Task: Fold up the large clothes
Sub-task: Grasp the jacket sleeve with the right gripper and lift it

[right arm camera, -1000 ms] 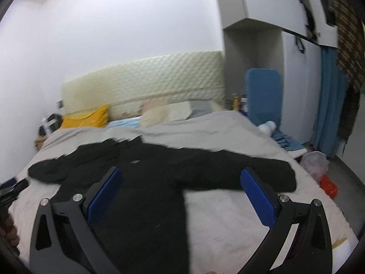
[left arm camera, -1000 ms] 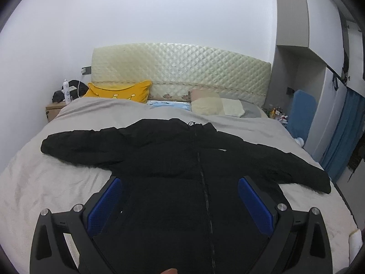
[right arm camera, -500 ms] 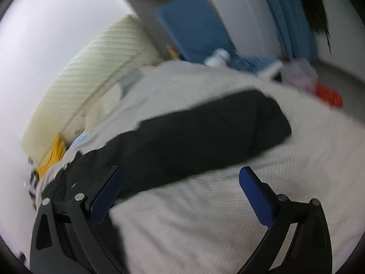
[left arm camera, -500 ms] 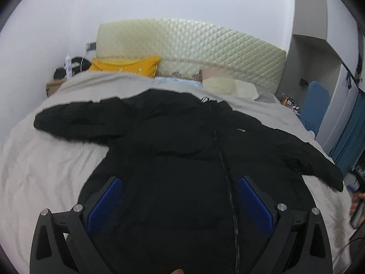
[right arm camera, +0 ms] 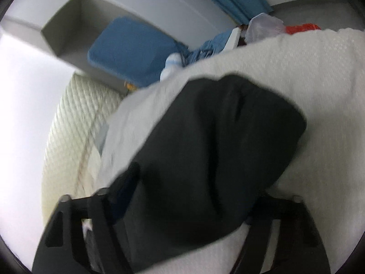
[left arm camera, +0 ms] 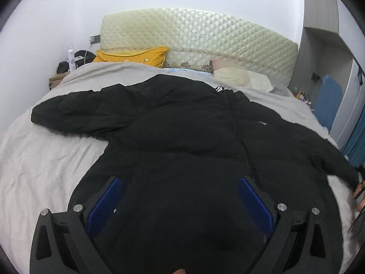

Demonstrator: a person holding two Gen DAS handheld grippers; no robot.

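Jacket [left arm camera: 187,150], black, padded, one item: laid flat and front-up on the bed [left arm camera: 41,159], zip running up the middle, both sleeves spread outward; unfolded as yet.

Change noted: left gripper [left arm camera: 180,196] has moved in closer over the lower body of the jacket than a second ago, when it stood back with the whole garment in view; jaws spread wide, blue pads to either side of the fabric, grasping nothing. Right gripper [right arm camera: 182,205] has swung from a general view of the bed down onto the right sleeve [right arm camera: 223,141], which now fills the space between its fingers; view blurred and the pads hidden by cloth, so whether the jaws have clenched on the sleeve I cannot tell. Judgement: first fold is about to begin, likely the right sleeve carried inward across the chest; left gripper placed to steady the body.

Count, near to far: grippers, two; jacket, one; sleeves, two; bed, one, with pale textured cover; pillows at the head, yellow cushion [left arm camera: 132,57] one, cream pillow [left arm camera: 241,77] one; quilted headboard [left arm camera: 200,36], one; white bottle [left arm camera: 71,57] on the bedside stand, one; blue upright panel [left arm camera: 328,100] at the far right wall, one.
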